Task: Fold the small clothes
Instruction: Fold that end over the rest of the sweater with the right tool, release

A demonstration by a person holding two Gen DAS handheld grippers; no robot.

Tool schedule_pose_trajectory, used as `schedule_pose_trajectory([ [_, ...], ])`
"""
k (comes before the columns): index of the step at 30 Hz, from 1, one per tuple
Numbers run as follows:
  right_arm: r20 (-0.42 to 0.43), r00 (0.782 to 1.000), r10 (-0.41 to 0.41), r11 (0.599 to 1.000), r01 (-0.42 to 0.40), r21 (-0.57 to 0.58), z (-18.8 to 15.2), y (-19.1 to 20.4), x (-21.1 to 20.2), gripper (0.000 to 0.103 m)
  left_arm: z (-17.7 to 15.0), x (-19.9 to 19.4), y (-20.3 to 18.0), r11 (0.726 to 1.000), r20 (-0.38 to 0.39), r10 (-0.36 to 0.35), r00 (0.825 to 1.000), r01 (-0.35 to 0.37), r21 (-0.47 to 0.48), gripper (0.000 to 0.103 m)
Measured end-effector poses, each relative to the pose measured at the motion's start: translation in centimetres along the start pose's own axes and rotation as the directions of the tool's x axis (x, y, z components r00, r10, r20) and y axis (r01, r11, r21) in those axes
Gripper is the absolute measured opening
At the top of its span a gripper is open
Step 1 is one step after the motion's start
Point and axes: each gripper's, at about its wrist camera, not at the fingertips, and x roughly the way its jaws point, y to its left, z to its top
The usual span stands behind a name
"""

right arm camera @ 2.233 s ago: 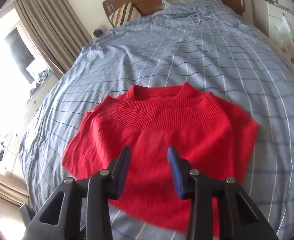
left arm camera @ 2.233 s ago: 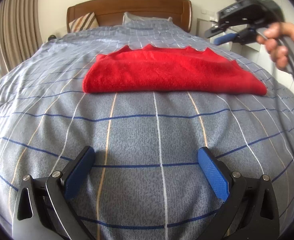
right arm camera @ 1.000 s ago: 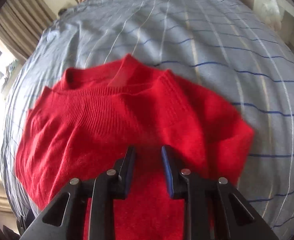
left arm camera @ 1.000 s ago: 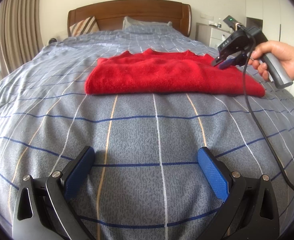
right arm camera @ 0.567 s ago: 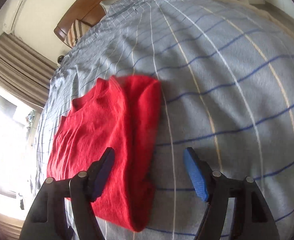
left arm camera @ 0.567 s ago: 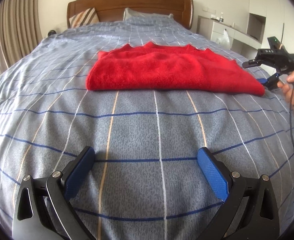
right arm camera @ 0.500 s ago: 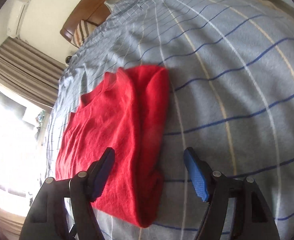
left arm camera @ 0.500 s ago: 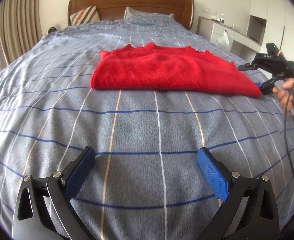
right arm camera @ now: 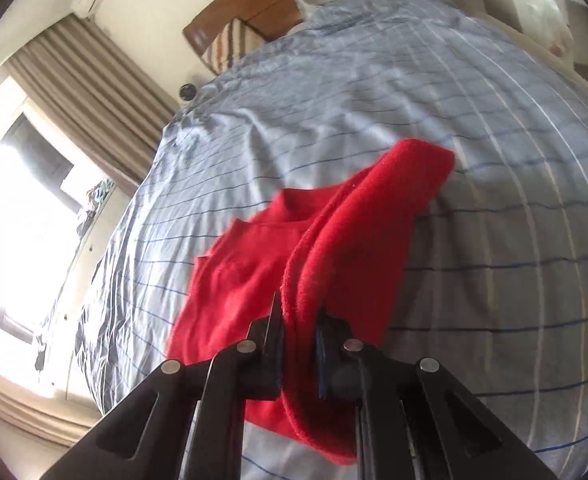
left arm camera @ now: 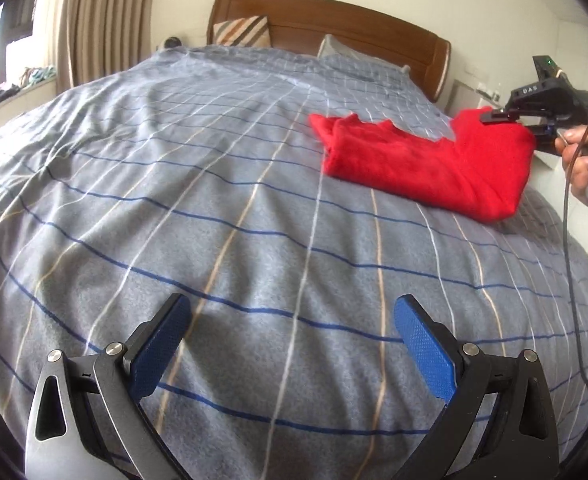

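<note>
Right wrist view: the right gripper [right arm camera: 297, 344] is seen closing on the near edge of the red sweater [right arm camera: 334, 248], with a thick fold of knit between the jaws and the pads pressing on it. The clamped edge is raised off the bedspread [right arm camera: 494, 160]; the rest of the garment trails away toward the upper middle of the frame and down to the left, where it lies flat. The raised fold is blurred, so the number of layers caught cannot be told.

Left wrist view: the left gripper [left arm camera: 290, 344] is held with its fingers spread wide and nothing between them, only bedspread [left arm camera: 214, 200] beneath. The sweater [left arm camera: 422, 160] is seen at the upper right of the frame, well apart from these fingers, its long axis running from upper middle to right edge. The right gripper [left arm camera: 534, 120] and the person's hand [left arm camera: 578, 152] are at the sweater's right end, which is lifted.

Judgement: a fold across the long axis is in hand. The right hand is at the garment; the left is far off. The lifted end would need carrying along the long axis toward the flat end at the frame's middle.
</note>
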Motion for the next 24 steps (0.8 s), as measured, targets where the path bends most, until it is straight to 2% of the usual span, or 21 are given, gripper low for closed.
schedule_pose_trajectory([
  [5,-0.078,0.997,-0.004,0.987,-0.009,-0.163,0.2,9.6,6.1,0.012,0.9,-0.3,2.6,0.996,0.023,0.016,1.000,-0.014,-0.085,0.102],
  [10,-0.154,0.987,-0.050,0.969,0.011,-0.246,-2.0,14.8,12.7,0.012,1.2,0.2,4.8,0.985,0.000,0.021,1.000,-0.021,-0.172,0.102],
  [12,-0.202,0.975,-0.094,0.964,0.039,-0.262,-3.1,15.2,15.0,0.022,1.3,0.4,5.1,0.983,-0.004,0.026,1.000,-0.026,-0.182,0.102],
  [13,-0.239,0.968,-0.082,0.971,0.024,-0.237,-3.7,14.8,15.7,0.034,1.3,0.4,5.2,0.983,-0.005,0.029,1.000,-0.029,-0.182,0.102],
  [14,-0.272,0.962,-0.035,0.982,-0.018,-0.190,-3.9,14.3,16.0,0.046,1.3,0.4,5.2,0.983,-0.005,0.029,1.000,-0.029,-0.183,0.102],
  [15,-0.283,0.958,0.053,0.988,-0.091,-0.122,-4.1,13.8,15.7,0.049,1.3,0.4,5.2,0.982,-0.005,0.028,1.000,-0.028,-0.185,0.102],
  [16,-0.278,0.946,0.164,0.981,-0.185,-0.052,-4.0,13.3,14.9,0.050,1.3,0.5,5.2,0.982,-0.006,0.025,1.000,-0.026,-0.187,0.102],
  [17,-0.266,0.924,0.274,0.960,-0.281,0.013,-3.9,12.8,13.9,0.051,1.3,0.5,5.3,0.981,-0.006,0.021,1.000,-0.022,-0.190,0.102],
  [18,-0.245,0.907,0.342,0.939,-0.342,0.048,-3.8,12.6,12.8,0.051,1.4,0.5,5.3,0.981,-0.007,0.019,1.000,-0.020,-0.193,0.102],
  [19,-0.222,0.904,0.366,0.930,-0.365,0.045,-3.5,12.4,11.5,0.051,1.4,0.6,5.4,0.981,-0.006,0.019,1.000,-0.020,-0.195,0.102],
  [20,-0.196,0.914,0.354,0.933,-0.359,0.011,-3.3,12.3,10.1,0.051,1.4,0.6,5.3,0.980,-0.006,0.020,1.000,-0.020,-0.197,0.102],
  [21,-0.173,0.937,0.302,0.948,-0.314,-0.048,-3.1,12.3,8.9,0.051,1.4,0.6,5.3,0.980,-0.006,0.020,1.000,-0.021,-0.200,0.102],
  [22,-0.153,0.968,0.198,0.967,-0.218,-0.130,-3.1,12.4,8.0,0.051,1.5,0.6,5.3,0.979,-0.006,0.019,1.000,-0.020,-0.202,0.102],
  [23,-0.129,0.989,0.065,0.968,-0.094,-0.232,-3.5,12.7,7.5,0.051,1.5,0.6,5.4,0.979,-0.006,0.019,1.000,-0.020,-0.204,0.102],
  [24,-0.116,0.992,-0.039,0.947,-0.001,-0.323,-4.2,13.1,7.6,0.050,1.5,0.6,5.4,0.979,-0.006,0.019,1.000,-0.020,-0.204,0.102],
])
